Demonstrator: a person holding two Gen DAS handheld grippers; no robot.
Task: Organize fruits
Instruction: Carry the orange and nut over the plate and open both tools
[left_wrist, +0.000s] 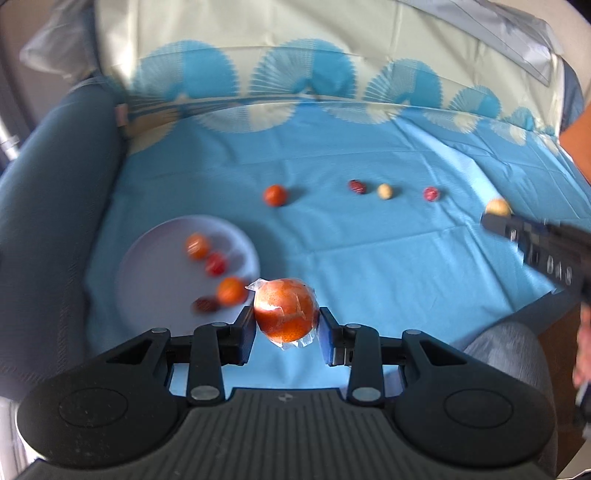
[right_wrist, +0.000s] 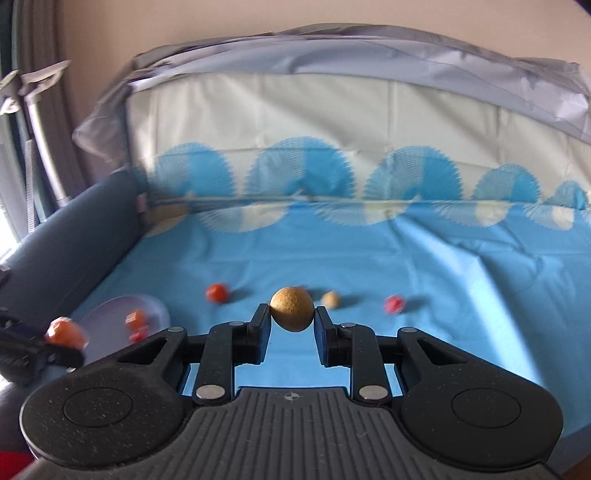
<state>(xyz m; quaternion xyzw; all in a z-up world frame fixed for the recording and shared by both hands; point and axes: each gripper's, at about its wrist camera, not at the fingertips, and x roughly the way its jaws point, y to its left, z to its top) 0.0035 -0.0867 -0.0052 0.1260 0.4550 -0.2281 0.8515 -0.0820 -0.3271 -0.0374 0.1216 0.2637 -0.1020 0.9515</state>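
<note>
While the left gripper (left_wrist: 286, 325) pinches a plastic-wrapped orange (left_wrist: 286, 314), the right gripper (right_wrist: 291, 317) clamps a round tan fruit (right_wrist: 291, 308). A white plate (left_wrist: 147, 258) lies at near left.

You had a glossy orange (left_wrist: 286, 314) in crinkled clear plastic wrap (left_wrist: 258, 286) between matt black plastic fingers (left_wrist: 245, 334), and a rough, matt tan fruit (right_wrist: 291, 308) in the other tool. The blue cloth (left_wrist: 369, 258) looked thin, smooth and creased, the white plate (left_wrist: 147, 266) smooth and faintly shiny, the pivot pins (left_wrist: 202, 392) dull metal
</note>
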